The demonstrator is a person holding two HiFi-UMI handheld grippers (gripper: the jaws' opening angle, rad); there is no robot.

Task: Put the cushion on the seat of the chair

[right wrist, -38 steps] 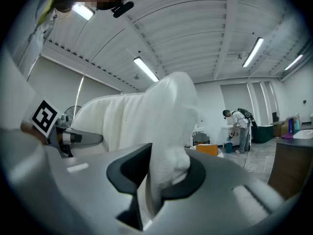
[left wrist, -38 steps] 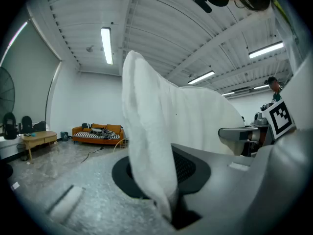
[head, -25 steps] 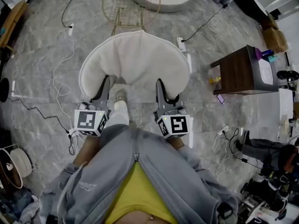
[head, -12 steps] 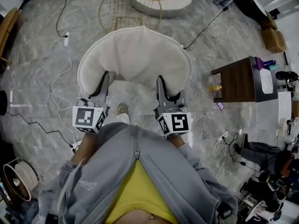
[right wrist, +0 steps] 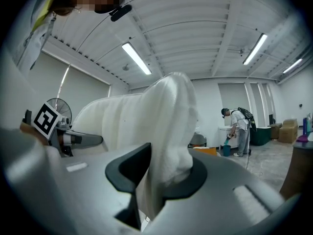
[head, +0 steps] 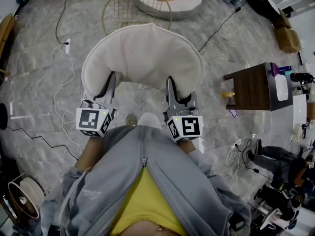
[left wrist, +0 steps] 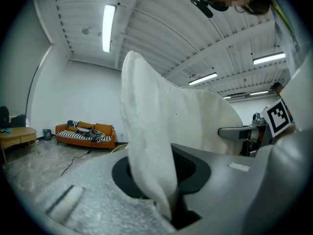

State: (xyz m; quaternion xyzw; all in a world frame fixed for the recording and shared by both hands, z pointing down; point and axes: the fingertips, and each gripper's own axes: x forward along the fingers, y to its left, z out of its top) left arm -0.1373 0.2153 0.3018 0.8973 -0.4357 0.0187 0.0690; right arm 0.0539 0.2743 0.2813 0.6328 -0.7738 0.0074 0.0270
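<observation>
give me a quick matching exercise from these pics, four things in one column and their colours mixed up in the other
Things:
1. cushion
2. wire chair
3. side table
4. sofa

Colours:
a. dark brown
b. orange
c. white
d. gold

Right pairs: 1-c, 2-d, 3-a, 4-b
</observation>
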